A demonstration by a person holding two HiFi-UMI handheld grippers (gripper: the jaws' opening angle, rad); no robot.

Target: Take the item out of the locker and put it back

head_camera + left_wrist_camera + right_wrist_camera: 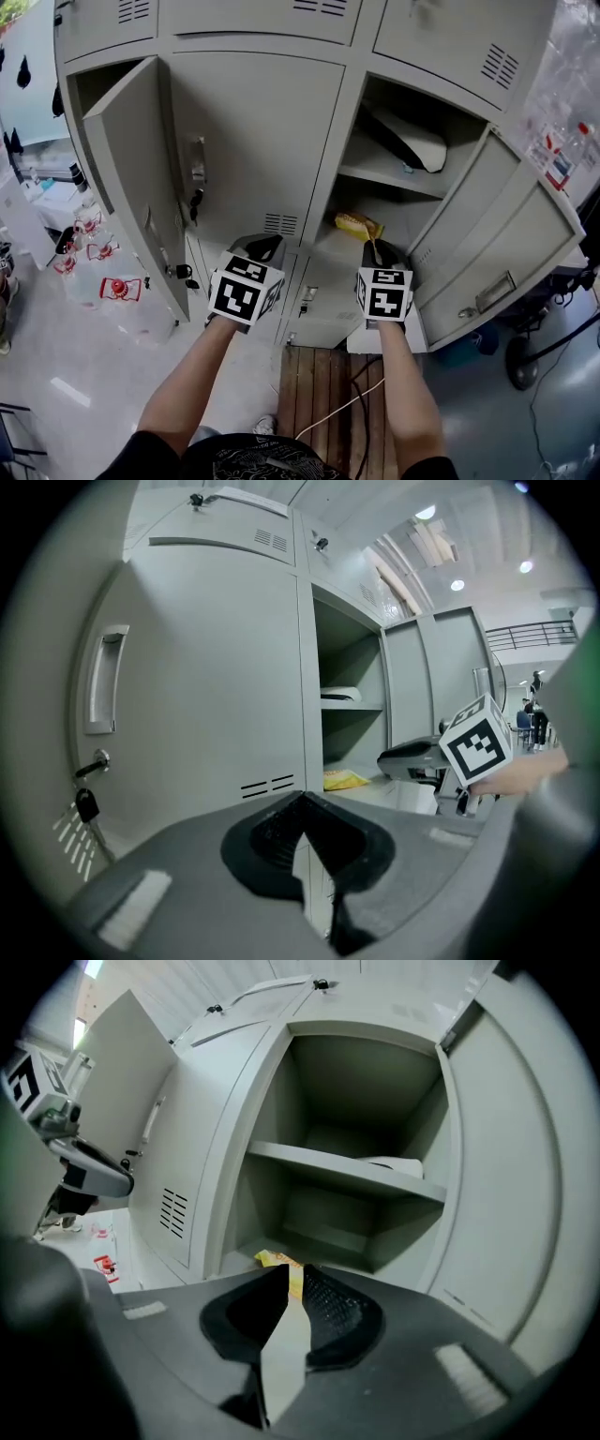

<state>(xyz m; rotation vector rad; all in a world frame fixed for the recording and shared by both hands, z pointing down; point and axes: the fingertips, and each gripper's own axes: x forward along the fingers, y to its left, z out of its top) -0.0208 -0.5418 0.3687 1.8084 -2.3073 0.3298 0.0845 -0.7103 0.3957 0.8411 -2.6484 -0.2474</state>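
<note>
Well, the open locker (349, 141) on the right has two compartments split by a shelf (384, 173). The top one holds a white-and-black thing (417, 141) lying towards the right wall; what it is cannot be made out. The bottom one holds a yellow packet (357, 225), flat on the floor near the front edge. The locker's door (464, 211) stands swung out at its right. The right gripper (294, 1274) is level with the lower compartment, its tips just short of the packet. Its jaws are a narrow slit apart, and the right gripper view shows the packet's yellow through the top of that slit. The rest of the slit shows only pale locker floor, so nothing is pinched. The left gripper (302, 806) is held in front of the closed middle door (253, 141), well away from the packet. Its jaw tips are together and empty. Keys (195, 202) hang from that door's lock, under the handle. Further left, another locker (94, 89) has its door open too, but its inside is dark — what it holds cannot be told.
</note>
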